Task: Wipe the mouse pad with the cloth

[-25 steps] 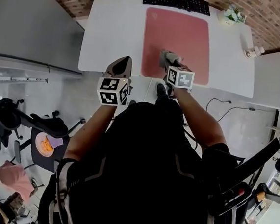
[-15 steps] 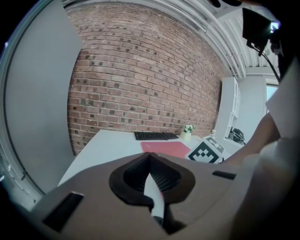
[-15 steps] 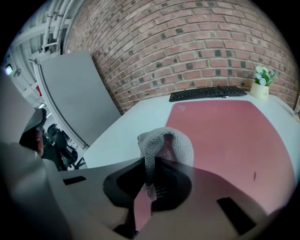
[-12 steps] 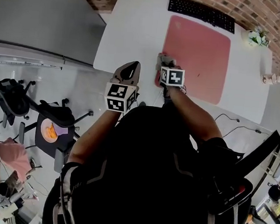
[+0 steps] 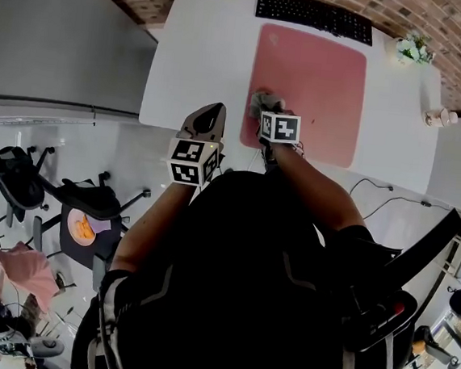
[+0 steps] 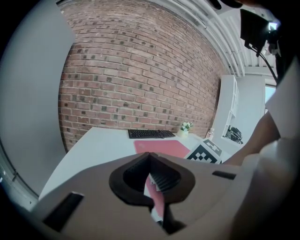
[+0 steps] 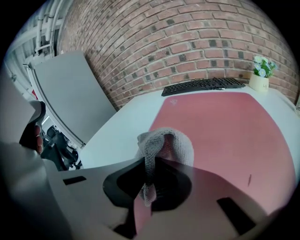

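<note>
The red mouse pad (image 5: 314,74) lies on the white table (image 5: 198,55), just in front of the black keyboard (image 5: 314,16). My right gripper (image 5: 264,107) is shut on a grey knitted cloth (image 5: 262,101) and holds it on the pad's near left corner. In the right gripper view the cloth (image 7: 165,143) bunches up out of the right gripper (image 7: 152,161), with the pad (image 7: 229,126) stretching ahead. My left gripper (image 5: 210,109) hovers at the table's near edge, left of the pad. Seen from its own camera, the left gripper (image 6: 150,157) is shut with nothing in it.
A small potted plant (image 5: 412,49) stands at the table's far right corner, and a small white object (image 5: 440,117) sits on the right edge. A grey panel (image 5: 58,33) borders the table's left side. Office chairs (image 5: 20,184) and a cable (image 5: 376,190) are on the floor.
My right gripper has dragged the cloth leftwards along the pad's near part, towards its left edge. The left gripper has stayed by the table's near edge.
</note>
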Demonstrator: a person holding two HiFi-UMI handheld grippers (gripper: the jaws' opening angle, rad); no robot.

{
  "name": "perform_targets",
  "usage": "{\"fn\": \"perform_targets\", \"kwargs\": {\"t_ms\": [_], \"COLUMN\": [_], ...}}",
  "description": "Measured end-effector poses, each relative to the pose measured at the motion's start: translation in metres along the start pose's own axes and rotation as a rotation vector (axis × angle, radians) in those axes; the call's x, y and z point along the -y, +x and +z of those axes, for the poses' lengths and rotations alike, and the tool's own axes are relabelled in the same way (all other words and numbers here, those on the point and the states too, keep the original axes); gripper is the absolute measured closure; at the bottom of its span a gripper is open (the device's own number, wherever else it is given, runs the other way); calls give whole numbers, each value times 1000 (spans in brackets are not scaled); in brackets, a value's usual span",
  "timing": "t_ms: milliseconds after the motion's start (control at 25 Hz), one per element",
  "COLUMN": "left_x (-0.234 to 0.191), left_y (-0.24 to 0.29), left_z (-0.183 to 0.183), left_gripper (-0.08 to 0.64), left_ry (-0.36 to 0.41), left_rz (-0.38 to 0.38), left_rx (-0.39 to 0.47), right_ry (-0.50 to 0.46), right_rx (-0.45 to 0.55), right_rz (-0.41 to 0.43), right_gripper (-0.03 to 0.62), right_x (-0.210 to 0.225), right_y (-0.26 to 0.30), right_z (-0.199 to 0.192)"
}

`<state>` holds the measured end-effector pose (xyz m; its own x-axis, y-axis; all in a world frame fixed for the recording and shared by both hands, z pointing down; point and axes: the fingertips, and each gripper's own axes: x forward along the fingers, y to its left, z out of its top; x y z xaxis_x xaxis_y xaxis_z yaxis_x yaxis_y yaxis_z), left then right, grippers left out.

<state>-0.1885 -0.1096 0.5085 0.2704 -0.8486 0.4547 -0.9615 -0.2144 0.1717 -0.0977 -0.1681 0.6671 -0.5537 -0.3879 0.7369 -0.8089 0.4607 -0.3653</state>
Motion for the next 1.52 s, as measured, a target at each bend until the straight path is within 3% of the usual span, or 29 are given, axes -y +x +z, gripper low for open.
{"fn": "perform_targets", "kwargs": {"t_ms": [200,600,1000,1520], "left_x": [15,51,76,78], "left_y": [15,48,69,83], "left_z": [5,14,20,27], "left_gripper": [558,558,558,558], "left_ry": [-2,68,98,81], "left_rz": [-25,-117,-184,-195], "left_rx": [-14,-26,-36,-22], "right_ry": [35,146,228,352], "right_rx": [6,41,84,111], "right_rz": [-25,-74,-209,-388], "right_gripper": [561,563,561,561], "right_x": [28,85,166,271], "right_y": [-12,-38,-76,-134], "right_z": [-2,-12,-20,-32]}}
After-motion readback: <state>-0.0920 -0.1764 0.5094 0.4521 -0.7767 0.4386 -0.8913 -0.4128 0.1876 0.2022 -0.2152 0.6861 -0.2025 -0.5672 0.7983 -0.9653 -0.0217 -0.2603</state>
